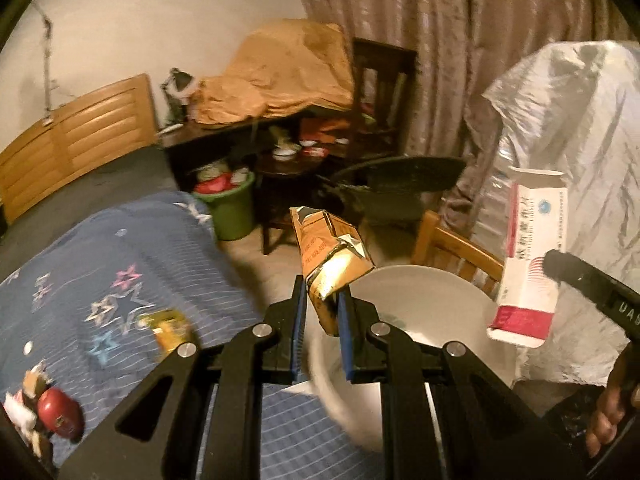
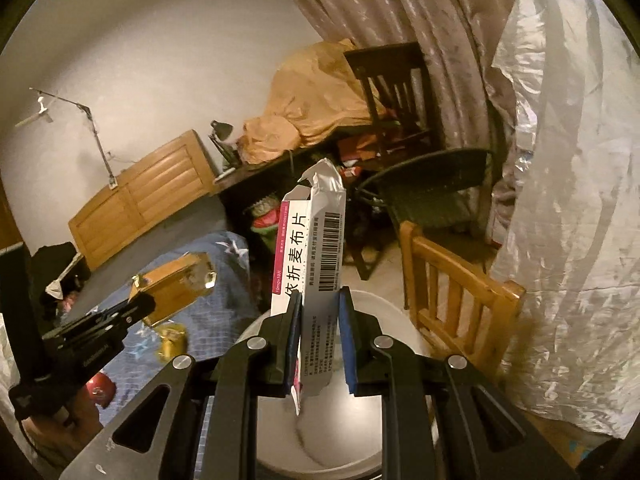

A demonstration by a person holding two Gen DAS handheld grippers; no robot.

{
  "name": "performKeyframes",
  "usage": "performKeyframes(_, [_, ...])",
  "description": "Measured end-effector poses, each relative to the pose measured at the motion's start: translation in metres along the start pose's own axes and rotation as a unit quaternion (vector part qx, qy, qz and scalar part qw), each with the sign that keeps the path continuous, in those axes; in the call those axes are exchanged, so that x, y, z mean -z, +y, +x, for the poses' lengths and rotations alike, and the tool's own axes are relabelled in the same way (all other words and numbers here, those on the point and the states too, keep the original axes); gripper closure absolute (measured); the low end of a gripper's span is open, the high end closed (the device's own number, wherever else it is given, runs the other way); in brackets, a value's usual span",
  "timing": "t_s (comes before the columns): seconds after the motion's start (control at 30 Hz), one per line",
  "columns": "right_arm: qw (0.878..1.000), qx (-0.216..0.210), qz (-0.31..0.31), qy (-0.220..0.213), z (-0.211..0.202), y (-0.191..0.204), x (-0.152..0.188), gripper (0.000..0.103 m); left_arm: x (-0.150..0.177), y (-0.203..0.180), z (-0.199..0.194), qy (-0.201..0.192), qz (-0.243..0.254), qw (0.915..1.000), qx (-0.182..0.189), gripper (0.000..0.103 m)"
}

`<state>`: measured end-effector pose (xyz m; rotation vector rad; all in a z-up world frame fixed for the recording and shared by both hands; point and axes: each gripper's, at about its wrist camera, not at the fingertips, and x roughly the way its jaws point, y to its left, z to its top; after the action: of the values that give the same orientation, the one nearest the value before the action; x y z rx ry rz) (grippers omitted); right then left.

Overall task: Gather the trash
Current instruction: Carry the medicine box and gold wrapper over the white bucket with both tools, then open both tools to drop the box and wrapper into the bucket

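Two boxes are up over the white bin (image 1: pixel 420 296); the left gripper (image 1: pixel 322 312) pinches the gold box (image 1: pixel 332 256) by its crushed corner, so it may slip onto the bed (image 1: pixel 120 248); the right gripper (image 2: pixel 318 336) squeezes the white box (image 2: pixel 316 240).

We are in a lived-in bedroom of a home. Left of our grippers lies a bed under a blue star-patterned quilt (image 1: pixel 120 264) with a wooden headboard (image 1: pixel 76 128) beyond it. Ahead stands a cluttered dark desk (image 2: pixel 256 176) with a lamp (image 2: pixel 222 130); long patterned curtains (image 1: pixel 440 40) hang behind, and a wooden chair (image 2: pixel 452 292) sits just right.
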<state>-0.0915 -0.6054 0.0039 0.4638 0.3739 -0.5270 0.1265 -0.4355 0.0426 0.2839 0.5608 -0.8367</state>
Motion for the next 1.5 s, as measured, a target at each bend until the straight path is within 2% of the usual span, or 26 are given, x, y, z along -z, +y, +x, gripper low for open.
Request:
performKeyframes(0.13, [1.0,0.011,0.002,0.01,0.01,-0.011,0.007,0.083,0.003,-0.027,0.023,0.014,0.025,0.9994,0.021,0.089])
performKeyframes(0.3, [0.999,0.025,-0.006,0.025,0.021,-0.018,0.016,0.083,0.015,-0.044,0.042,0.034,0.042,0.9982,0.026,0.089])
performKeyframes(0.57, [0.999,0.023,-0.016,0.045,0.033,-0.02,0.029,0.083,0.021,-0.052,0.055,0.048,0.046,0.9976,0.023,0.089])
performKeyframes(1.0, [0.998,0.017,-0.034,0.051,0.048,-0.011,0.026,0.083,0.025,-0.058,0.063,0.056,0.048,0.997,0.023,0.089])
performKeyframes(1.07, [0.997,0.017,-0.044,0.06,0.055,-0.007,0.025,0.078,0.026,-0.058,0.066,0.06,0.047,0.9968,0.023,0.088])
performKeyframes(1.1, [0.997,0.023,-0.044,0.061,0.056,-0.006,0.024,0.072,0.026,-0.057,0.068,0.064,0.046,0.9966,0.022,0.079])
performKeyframes(1.13, [0.997,0.027,-0.042,0.06,0.058,-0.006,0.024,0.061,0.027,-0.057,0.07,0.07,0.045,0.9963,0.019,0.07])
performKeyframes(1.17, [0.997,0.026,-0.039,0.057,0.058,-0.006,0.024,0.06,0.027,-0.056,0.07,0.07,0.044,0.9965,0.016,0.05])
performKeyframes(1.2, [0.997,0.027,-0.036,0.056,0.058,-0.007,0.024,0.06,0.028,-0.055,0.069,0.062,0.043,0.9971,0.007,0.041])
performKeyframes(1.5, [0.998,0.032,-0.019,0.047,0.05,-0.017,0.031,0.06,0.033,-0.051,0.063,0.056,0.04,0.9976,-0.004,0.04])
